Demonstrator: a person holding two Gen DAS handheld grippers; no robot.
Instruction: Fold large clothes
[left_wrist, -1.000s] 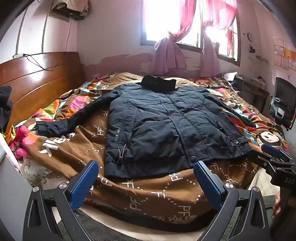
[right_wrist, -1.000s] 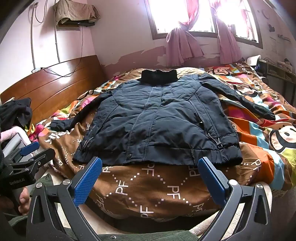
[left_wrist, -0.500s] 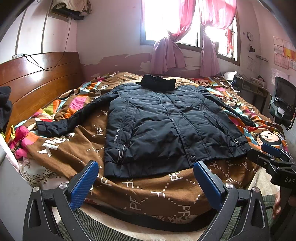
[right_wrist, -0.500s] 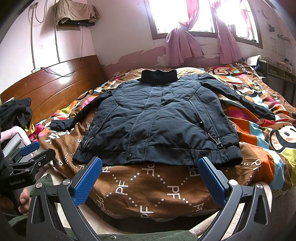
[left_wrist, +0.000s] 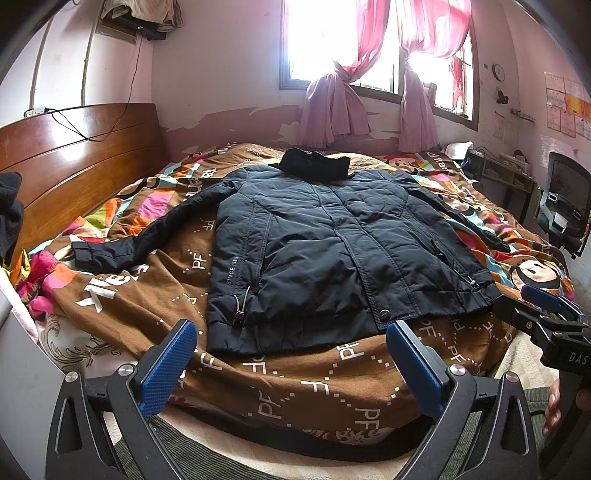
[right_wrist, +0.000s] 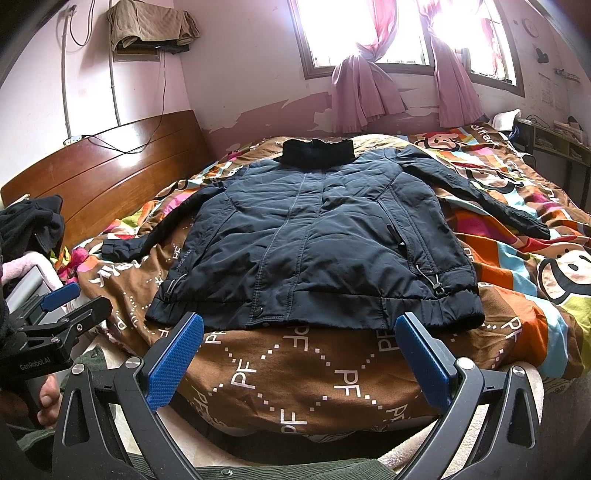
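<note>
Lying flat on the quilt (left_wrist: 306, 373), the dark jacket (left_wrist: 332, 251) faces the left claw (left_wrist: 291, 363) and right claw (right_wrist: 299, 360), both spread apart, empty.

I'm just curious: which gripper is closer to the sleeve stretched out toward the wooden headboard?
Left. The left gripper sits off the hem corner below that sleeve; the right gripper is further along the hem, away from it.

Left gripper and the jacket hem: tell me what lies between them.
Only the brown quilt printed with PF lies between the left gripper and the jacket hem. The left wrist view shows this; nothing else sits on that stretch.
</note>
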